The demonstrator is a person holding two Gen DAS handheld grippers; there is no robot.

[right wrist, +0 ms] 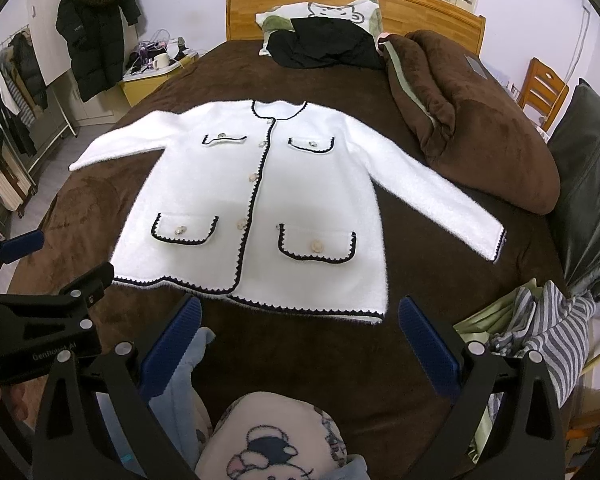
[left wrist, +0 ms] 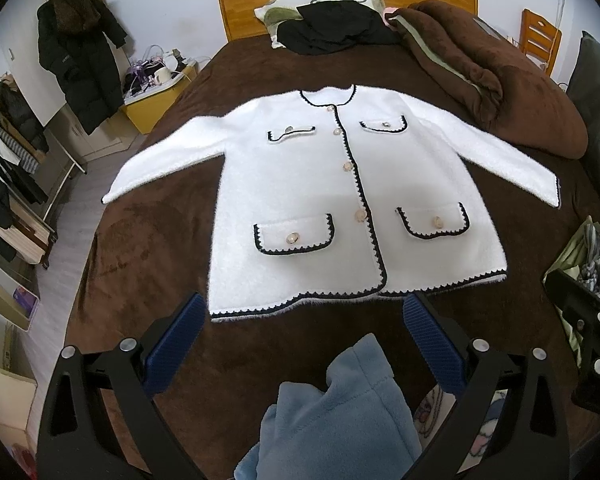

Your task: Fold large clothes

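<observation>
A white fuzzy cardigan point(left wrist: 300, 200) with black scalloped trim and pale buttons lies flat, front up, on the brown bed, both sleeves spread out; it also shows in the right wrist view point(right wrist: 260, 208). My left gripper point(left wrist: 302, 320) is open and empty, its blue pads just short of the hem, above the bed. My right gripper point(right wrist: 300, 320) is open and empty, near the hem's right part. The left gripper's body also shows at the left of the right wrist view point(right wrist: 40, 312).
A rolled brown blanket point(left wrist: 480, 76) lies at the bed's back right. A black garment point(left wrist: 336, 28) rests on a pillow by the wooden headboard. Blue fleece point(left wrist: 340, 408) is in the foreground. Striped clothes point(right wrist: 548, 332) sit at the right. A coat rack and yellow cabinet stand left.
</observation>
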